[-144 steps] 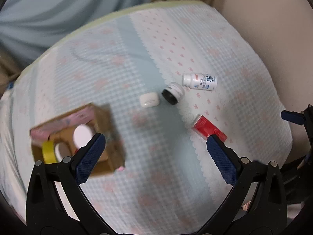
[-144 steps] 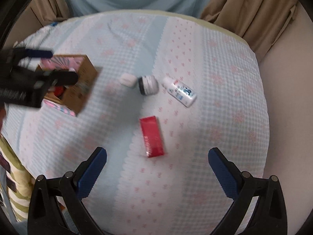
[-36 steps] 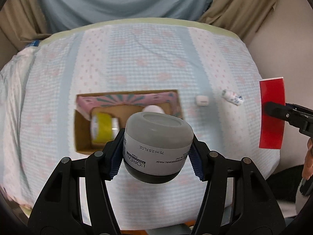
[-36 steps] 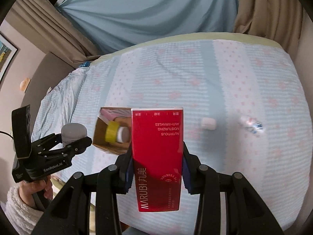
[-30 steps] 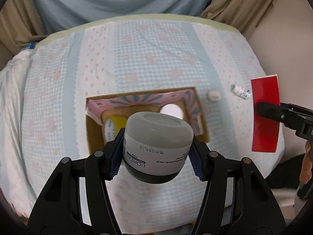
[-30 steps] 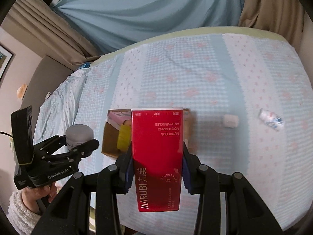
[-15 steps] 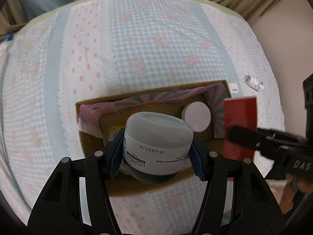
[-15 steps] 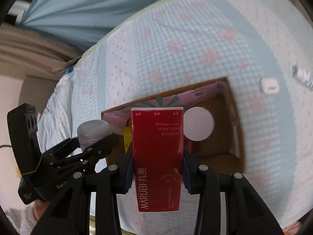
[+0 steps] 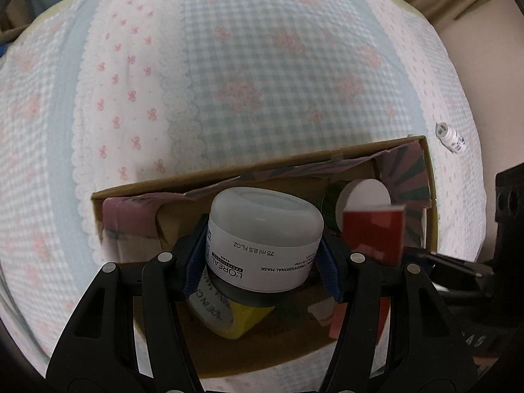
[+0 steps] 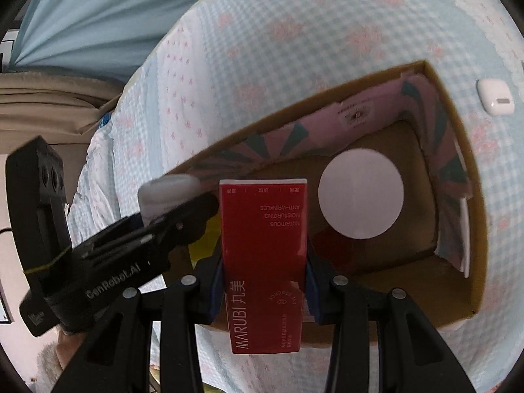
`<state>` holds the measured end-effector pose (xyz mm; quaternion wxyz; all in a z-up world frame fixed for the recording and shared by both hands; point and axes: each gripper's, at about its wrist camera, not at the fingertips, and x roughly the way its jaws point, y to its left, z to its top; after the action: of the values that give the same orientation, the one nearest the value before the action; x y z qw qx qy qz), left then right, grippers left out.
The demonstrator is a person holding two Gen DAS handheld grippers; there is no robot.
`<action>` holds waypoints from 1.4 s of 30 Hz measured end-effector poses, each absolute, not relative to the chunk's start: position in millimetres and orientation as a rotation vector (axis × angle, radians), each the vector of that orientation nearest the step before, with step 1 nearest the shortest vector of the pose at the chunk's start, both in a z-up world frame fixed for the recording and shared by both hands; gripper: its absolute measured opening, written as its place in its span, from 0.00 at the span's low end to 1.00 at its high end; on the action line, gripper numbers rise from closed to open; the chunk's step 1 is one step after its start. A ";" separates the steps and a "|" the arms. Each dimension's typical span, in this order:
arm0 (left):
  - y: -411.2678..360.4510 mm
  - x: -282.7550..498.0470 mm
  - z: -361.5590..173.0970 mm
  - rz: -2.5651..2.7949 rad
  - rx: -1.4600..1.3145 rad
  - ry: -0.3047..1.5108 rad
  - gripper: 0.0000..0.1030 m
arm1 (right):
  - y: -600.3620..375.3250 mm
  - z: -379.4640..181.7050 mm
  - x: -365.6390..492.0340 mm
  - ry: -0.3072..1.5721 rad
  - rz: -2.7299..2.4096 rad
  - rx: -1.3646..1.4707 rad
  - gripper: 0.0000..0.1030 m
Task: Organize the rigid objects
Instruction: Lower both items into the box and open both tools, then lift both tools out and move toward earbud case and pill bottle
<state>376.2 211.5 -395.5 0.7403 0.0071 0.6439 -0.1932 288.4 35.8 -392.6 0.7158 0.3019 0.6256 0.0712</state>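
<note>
My left tool [image 9: 262, 255] clamps the white jar [image 9: 263, 242] by its round sides; it looks slick and dense. My right tool [image 10: 263, 262] pinches the red carton [image 10: 263, 262] across its flat faces, light and crushable. Both hang over the open cardboard box [image 10: 458, 298]. The jar hides much of the box floor.

one cardboard box [image 9: 327, 159], two jars [image 9: 265, 242], one red carton [image 10: 263, 262], one bottle [image 9: 452, 137]
</note>
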 end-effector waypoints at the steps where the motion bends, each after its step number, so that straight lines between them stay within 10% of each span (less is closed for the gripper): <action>1: 210.3 377.5 -396.3 -0.424 0.022 1.416 0.54 | 36.1 -394.4 288.7 1.393 0.158 0.666 0.38; 3: 209.0 379.3 -396.1 -0.417 0.045 1.416 0.58 | 38.0 -398.4 288.0 1.407 0.146 0.645 0.46; 5: 210.1 380.8 -393.9 -0.424 0.047 1.420 0.99 | 36.5 -396.0 284.7 1.379 0.153 0.651 0.63; 8: 215.2 382.0 -388.4 -0.422 0.050 1.404 1.00 | 37.5 -391.4 279.3 1.377 0.167 0.618 0.94; 42: 214.2 226.7 -230.0 -0.348 0.013 1.166 1.00 | 4.2 -242.5 162.2 1.172 0.136 0.392 0.94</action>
<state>226.7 214.2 -230.0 0.8205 0.0063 0.5478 -0.1634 162.2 4.2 -242.5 0.8128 0.1836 0.5492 0.0636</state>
